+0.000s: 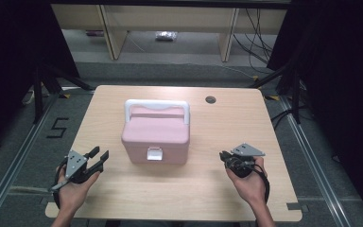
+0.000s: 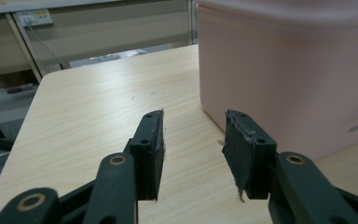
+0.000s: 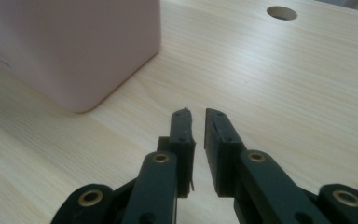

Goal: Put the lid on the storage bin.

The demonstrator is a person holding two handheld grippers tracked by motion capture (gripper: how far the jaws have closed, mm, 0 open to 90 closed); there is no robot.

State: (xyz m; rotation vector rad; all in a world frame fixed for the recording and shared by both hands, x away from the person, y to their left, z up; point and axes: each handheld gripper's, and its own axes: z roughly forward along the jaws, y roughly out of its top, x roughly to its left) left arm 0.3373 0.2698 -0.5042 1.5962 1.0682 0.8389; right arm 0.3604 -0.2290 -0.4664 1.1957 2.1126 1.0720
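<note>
One pink box (image 1: pixel 155 135) sits near the middle of a light wooden table (image 1: pixel 123 198), closed, with a white carrying handle (image 1: pixel 157 106) folded across the far side of its lid and a white latch (image 1: pixel 154 153) on the front wall facing the person. Left of the box and apart from it, the left gripper (image 1: pixel 99 155) rests in the person's hand low over the tabletop, jaws spread with nothing between them; its own view shows the box's pink side wall (image 2: pixel 284 79) close ahead to the right. Right of the box, well apart, the right gripper (image 1: pixel 223 156) is held the same way, jaws parted by a narrow gap, empty. A round cable hole (image 1: pixel 210 100) marks the table's far right.
</note>
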